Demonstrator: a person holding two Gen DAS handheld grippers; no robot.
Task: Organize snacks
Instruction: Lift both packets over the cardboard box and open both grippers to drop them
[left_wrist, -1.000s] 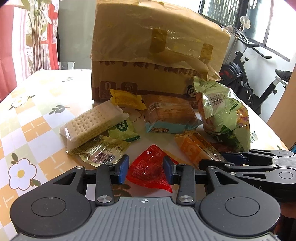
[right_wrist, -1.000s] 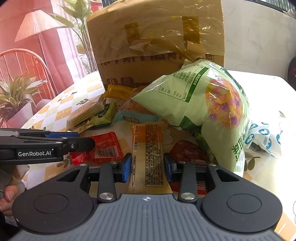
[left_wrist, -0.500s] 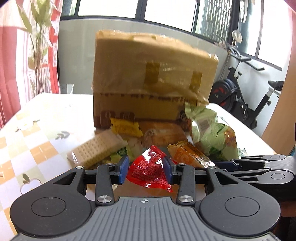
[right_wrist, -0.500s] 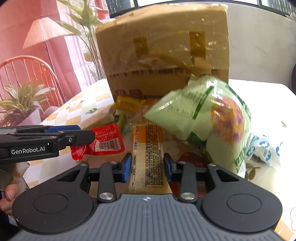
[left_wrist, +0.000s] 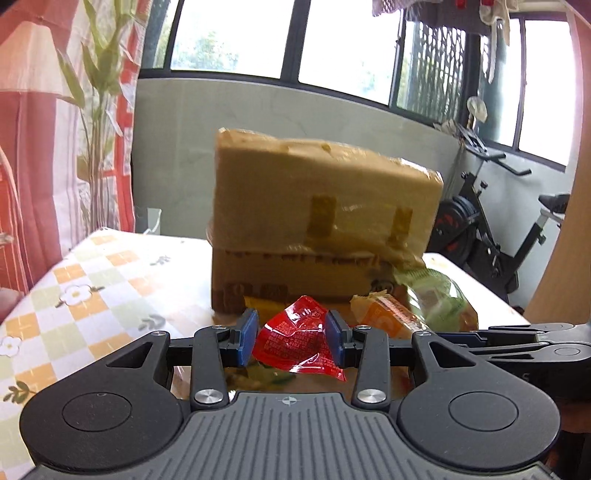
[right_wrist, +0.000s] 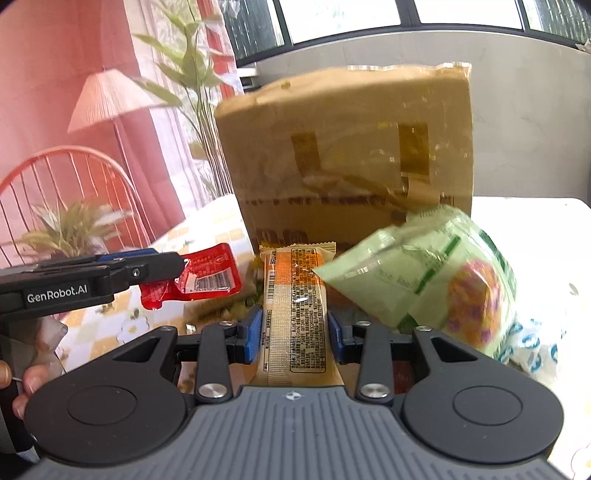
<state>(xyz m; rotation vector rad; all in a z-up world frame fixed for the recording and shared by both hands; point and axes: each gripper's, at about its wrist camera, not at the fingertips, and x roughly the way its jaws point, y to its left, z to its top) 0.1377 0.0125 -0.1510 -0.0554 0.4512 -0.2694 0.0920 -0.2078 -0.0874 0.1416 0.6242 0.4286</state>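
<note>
Two grippers, one snack each: the left gripper (left_wrist: 291, 341) clamps one red packet (left_wrist: 297, 341) and the right gripper (right_wrist: 295, 332) clamps one orange bar (right_wrist: 297, 314), both held near one taped box (right_wrist: 351, 155); one green bag (right_wrist: 443, 284) lies right

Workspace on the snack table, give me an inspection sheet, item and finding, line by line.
Surface: table under a floral checked cloth.
Job's things: red snack packet and orange snack bar, each lifted in a gripper; green chip bag beside the bar.
Clutter: taped cardboard box behind the snacks; blue-and-white wrapper, partly hidden.
Grippers: left gripper shut on the packet; right gripper shut on the bar.
Cables: nothing seen.
Surroundings: windows, exercise bike, lamp, plants, red chair.
</note>
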